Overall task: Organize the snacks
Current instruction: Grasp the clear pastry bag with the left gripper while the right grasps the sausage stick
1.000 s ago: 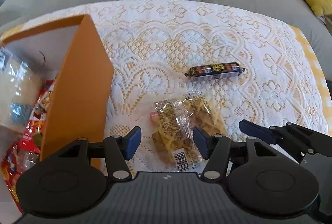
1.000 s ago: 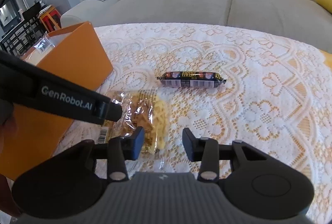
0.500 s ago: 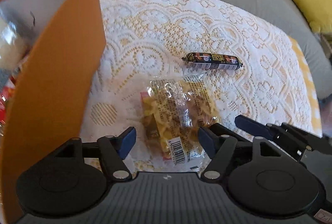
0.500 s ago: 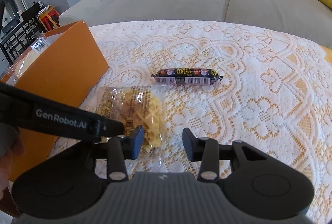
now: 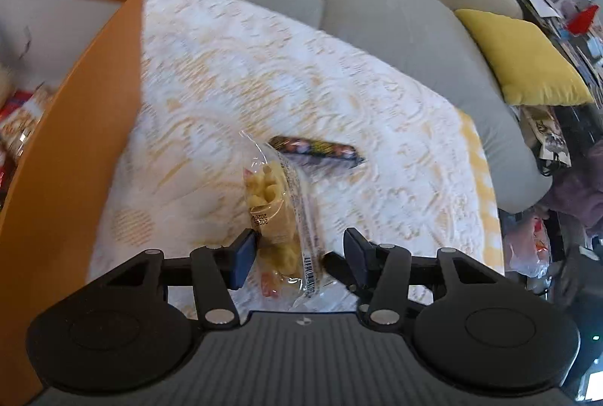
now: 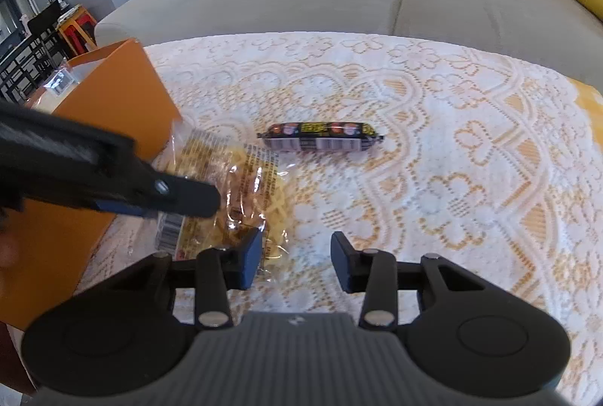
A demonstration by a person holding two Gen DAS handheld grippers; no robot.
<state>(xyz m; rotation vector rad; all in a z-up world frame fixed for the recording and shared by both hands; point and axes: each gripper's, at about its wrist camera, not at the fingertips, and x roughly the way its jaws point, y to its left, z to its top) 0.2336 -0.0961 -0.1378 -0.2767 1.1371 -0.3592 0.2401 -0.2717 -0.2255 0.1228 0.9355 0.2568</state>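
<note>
Two snacks are out on the lace-covered surface [image 6: 452, 150]. Left tool [image 5: 299, 253] has just been closing around the clear noodle bag [image 5: 280, 214], pinched edge-up beside the orange box [image 5: 75, 142]. Right tool [image 6: 296, 261] hovers open; sausage stick [image 6: 320, 136] lies farther off.

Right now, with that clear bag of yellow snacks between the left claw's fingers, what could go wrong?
1. The left gripper, whose jaws have just been closing, has the snack bag only by its near end; slippery film could slide out.
2. Squeezing harder might crush the yellow pieces.
3. The sausage stick lies close behind the bag and the orange box stands beside it; a swing could knock either.
</note>
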